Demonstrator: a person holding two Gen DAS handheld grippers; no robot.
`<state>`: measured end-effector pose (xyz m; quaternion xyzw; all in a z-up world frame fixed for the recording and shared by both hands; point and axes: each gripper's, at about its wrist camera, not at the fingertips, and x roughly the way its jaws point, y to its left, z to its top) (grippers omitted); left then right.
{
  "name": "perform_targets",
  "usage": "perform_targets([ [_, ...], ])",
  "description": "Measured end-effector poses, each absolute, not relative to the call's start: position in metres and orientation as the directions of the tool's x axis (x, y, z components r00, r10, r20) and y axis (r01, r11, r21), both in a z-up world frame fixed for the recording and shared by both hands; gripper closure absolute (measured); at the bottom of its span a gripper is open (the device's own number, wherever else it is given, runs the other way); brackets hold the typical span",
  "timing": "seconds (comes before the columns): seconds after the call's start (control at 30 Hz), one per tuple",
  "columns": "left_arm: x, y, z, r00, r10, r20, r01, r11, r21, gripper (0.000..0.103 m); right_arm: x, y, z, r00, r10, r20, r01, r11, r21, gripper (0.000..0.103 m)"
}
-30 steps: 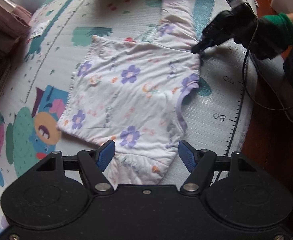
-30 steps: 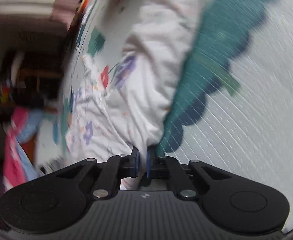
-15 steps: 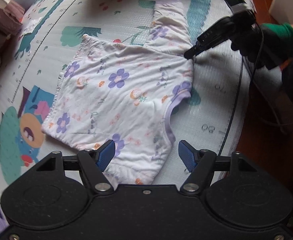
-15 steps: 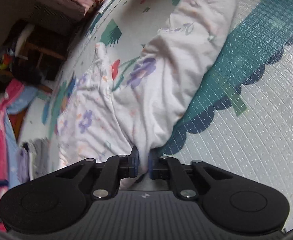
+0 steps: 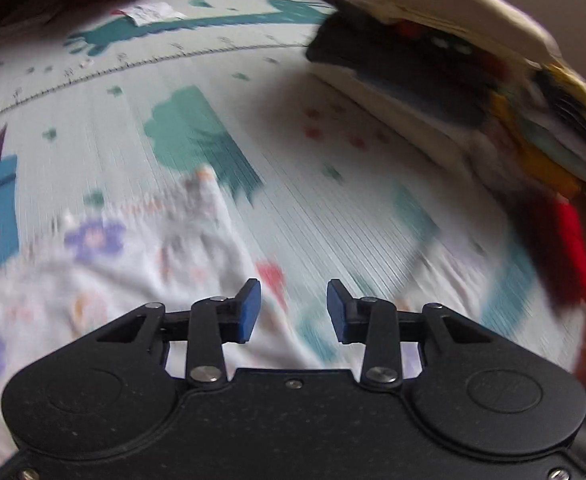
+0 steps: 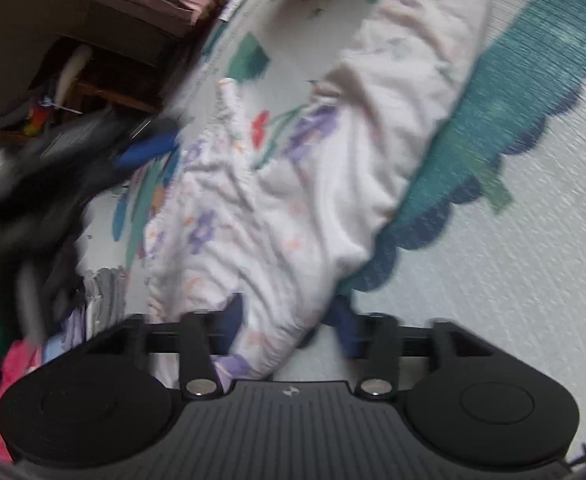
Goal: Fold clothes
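Looking along the left gripper [image 5: 293, 306], its blue pads stand apart with a clear gap, and its jaws have just been closing; nothing is pinched between them, only the play mat [image 5: 333, 200] and a fringe of cloth showing through the gap. The floral shirt [image 5: 105, 280] lies flat to the left of and below the fingers, its blurred upper edge ending just ahead of the left pad. Ahead of the gripper the mat runs bare and open as far as its printed ruler line. To the right and ahead, a stack of folded clothes [image 5: 473, 92] closes that side, with something red [image 5: 573, 248] below it near the picture's edge. This whole view is smeared by motion, so the shirt's hem and the stack's layers are hard to make out. From the right wrist, the right gripper [image 6: 289, 332] has its jaws parted, having just been opening; a fold of the shirt [image 6: 293, 208] hangs down between the pads, and I cannot tell whether either pad touches it. The sleeve stretches away ahead and to the right, its far cuff cut off by the top of the frame. Right of the fingers the mat [image 6: 513, 260] lies open. Left of them a dark blur with blue pads, the other gripper [image 6: 145, 150], crosses above the shirt's far edge; behind it, a dim shelf [image 6: 105, 92] and a pile of clothing [image 6: 93, 300] are half hidden.
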<state>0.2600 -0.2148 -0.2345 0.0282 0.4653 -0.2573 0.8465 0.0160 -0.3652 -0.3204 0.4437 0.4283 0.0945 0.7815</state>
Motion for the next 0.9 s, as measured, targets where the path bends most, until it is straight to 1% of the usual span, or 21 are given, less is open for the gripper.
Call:
perform_targets([
  [0.03,0.273,-0.223,-0.236,0.447,-0.394,-0.803,0.457,0.872,-0.174,0.067,0.018,-0.361,-0.318,0.610,0.523,-0.595,0.216,0.613,0.760,0.042],
  [0.1,0.298,-0.235,-0.239,0.465,-0.327,-0.823,0.432,0.895,-0.111,0.067,0.021,-0.356,-0.313,0.608,0.506,-0.612,0.192,0.654,0.731,0.044],
  [0.13,0.310,-0.240,-0.242,0.472,-0.286,-0.834,0.414,0.907,-0.077,0.067,0.021,-0.354,-0.312,0.611,0.491,-0.621,0.185,0.674,0.715,0.049],
  [0.17,0.319,-0.243,-0.245,0.466,-0.250,-0.848,0.394,0.917,-0.054,0.067,0.022,-0.353,-0.311,0.614,0.478,-0.629,0.179,0.691,0.700,0.051],
  [0.3,0.342,-0.252,-0.257,0.435,-0.146,-0.889,0.358,0.933,0.022,0.067,0.021,-0.348,-0.307,0.622,0.466,-0.629,0.117,0.739,0.663,0.051],
  [0.4,0.351,-0.255,-0.273,0.380,-0.094,-0.920,0.341,0.939,0.045,0.069,0.020,-0.347,-0.309,0.632,0.452,-0.630,0.085,0.767,0.636,0.061],
  [0.43,0.353,-0.254,-0.277,0.373,-0.072,-0.925,0.328,0.943,0.059,0.069,0.019,-0.348,-0.310,0.638,0.444,-0.630,0.088,0.770,0.632,0.068],
  [0.47,0.354,-0.252,-0.280,0.368,-0.064,-0.928,0.312,0.948,0.059,0.074,0.019,-0.349,-0.311,0.643,0.436,-0.629,0.093,0.771,0.630,0.074],
  [0.5,0.356,-0.249,-0.282,0.363,-0.058,-0.930,0.296,0.954,0.056,0.078,0.018,-0.351,-0.313,0.647,0.430,-0.630,0.097,0.773,0.627,0.077],
  [0.53,0.357,-0.246,-0.284,0.358,-0.052,-0.932,0.279,0.959,0.054,0.081,0.018,-0.353,-0.314,0.652,0.425,-0.628,0.099,0.774,0.626,0.080],
  [0.6,0.358,-0.237,-0.286,0.360,-0.063,-0.931,0.266,0.963,0.038,0.090,0.017,-0.352,-0.315,0.659,0.419,-0.625,0.092,0.779,0.620,0.084],
  [0.67,0.359,-0.228,-0.283,0.358,-0.105,-0.928,0.247,0.969,-0.014,0.096,0.015,-0.352,-0.316,0.666,0.412,-0.622,0.074,0.793,0.604,0.088],
  [0.7,0.360,-0.223,-0.281,0.357,-0.127,-0.925,0.236,0.971,-0.042,0.097,0.014,-0.351,-0.315,0.669,0.408,-0.621,0.065,0.801,0.596,0.088],
  [0.83,0.350,-0.181,-0.260,0.409,-0.287,-0.866,0.135,0.958,-0.253,0.097,0.012,-0.348,-0.309,0.682,0.390,-0.619,0.021,0.835,0.549,0.089],
  [0.9,0.340,-0.159,-0.250,0.439,-0.331,-0.835,0.106,0.942,-0.318,0.098,0.010,-0.344,-0.302,0.694,0.376,-0.614,-0.013,0.859,0.512,0.089],
])
